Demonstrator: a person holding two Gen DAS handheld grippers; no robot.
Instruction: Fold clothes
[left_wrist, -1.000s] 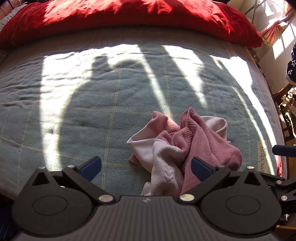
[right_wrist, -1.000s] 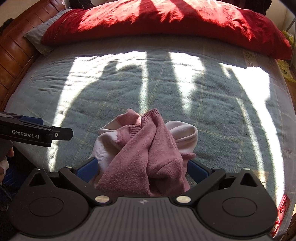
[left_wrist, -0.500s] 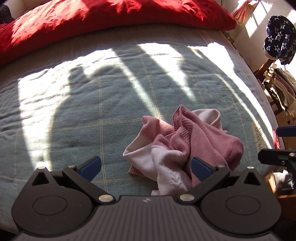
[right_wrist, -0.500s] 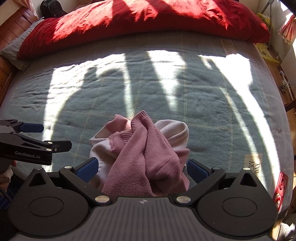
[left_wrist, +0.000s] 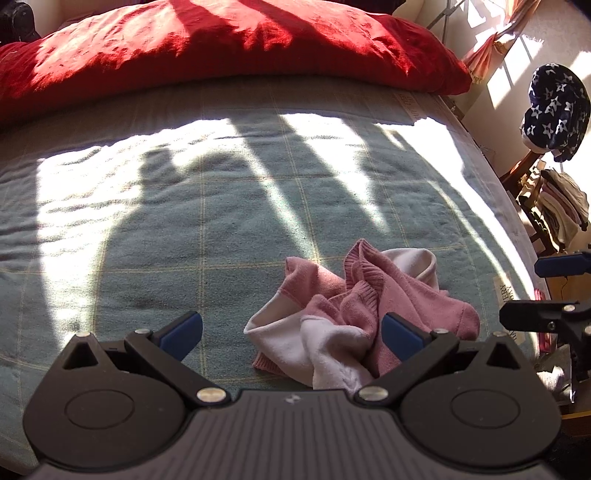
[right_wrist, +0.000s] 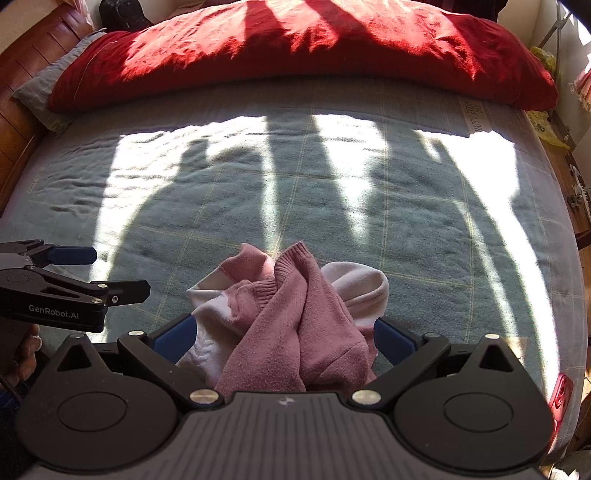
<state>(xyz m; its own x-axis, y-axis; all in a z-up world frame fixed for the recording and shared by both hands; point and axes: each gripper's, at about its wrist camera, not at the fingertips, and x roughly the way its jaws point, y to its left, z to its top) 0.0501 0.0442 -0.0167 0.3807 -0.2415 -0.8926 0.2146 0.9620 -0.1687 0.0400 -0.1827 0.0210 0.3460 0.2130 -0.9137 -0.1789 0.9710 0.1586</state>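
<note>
A crumpled pink and white sweater (left_wrist: 364, 314) is seen lying in a heap on a teal checked blanket (left_wrist: 184, 229) spread over a bed, in the lower centre of both wrist views. In the left wrist view, the left gripper (left_wrist: 291, 332) is held low over the blanket with its blue-padded fingers (left_wrist: 181, 330) spread wide apart; nothing is gripped, and the sweater is framed mostly toward the right finger. In the right wrist view, the right gripper (right_wrist: 282, 338) is likewise shown with its fingers (right_wrist: 391, 339) wide apart, the heap bulging up between them, though whether the pads are touching the knit cannot be told. The left gripper (right_wrist: 92, 273) is also caught at the left edge of that view, just beside the sweater and apart from it. A long red pillow (right_wrist: 295, 48) is stretched across the top of the frame at the head of the bed. Bands of sunlight and shadow are cast across the blanket. A dark star-patterned garment (left_wrist: 556, 110) is seen hanging at the upper right of the left wrist view, and a red phone (right_wrist: 559, 397) is lying at the blanket's lower right edge.
</note>
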